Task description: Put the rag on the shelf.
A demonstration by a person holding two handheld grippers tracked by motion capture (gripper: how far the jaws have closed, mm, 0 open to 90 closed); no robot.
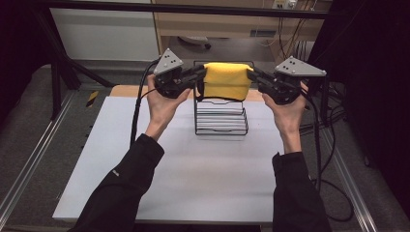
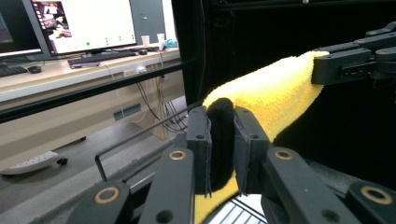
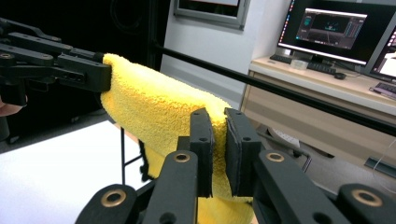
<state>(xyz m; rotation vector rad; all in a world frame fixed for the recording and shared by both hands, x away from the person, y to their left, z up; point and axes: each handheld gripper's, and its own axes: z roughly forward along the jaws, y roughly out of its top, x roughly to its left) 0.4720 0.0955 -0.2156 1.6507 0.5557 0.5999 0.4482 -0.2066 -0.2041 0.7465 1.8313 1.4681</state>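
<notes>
A yellow towel [image 1: 226, 79] with a dark edge hangs stretched between my two grippers above a black wire rack [image 1: 221, 121] at the far middle of the white table [image 1: 193, 174]. My left gripper [image 1: 202, 72] is shut on the towel's left end. My right gripper [image 1: 251, 74] is shut on its right end. In the left gripper view the towel [image 2: 271, 93] runs from my own jaws to the other gripper [image 2: 348, 63]. In the right gripper view the towel [image 3: 154, 112] drapes from my jaws to the left gripper [image 3: 100, 72].
The wire rack stands on the table with its top bar [image 1: 198, 62] just behind the towel. A black frame bar [image 1: 183, 8] crosses behind the table. A desk with monitors [image 2: 84, 23] stands farther back. Cables [image 1: 319, 145] trail off the table's right side.
</notes>
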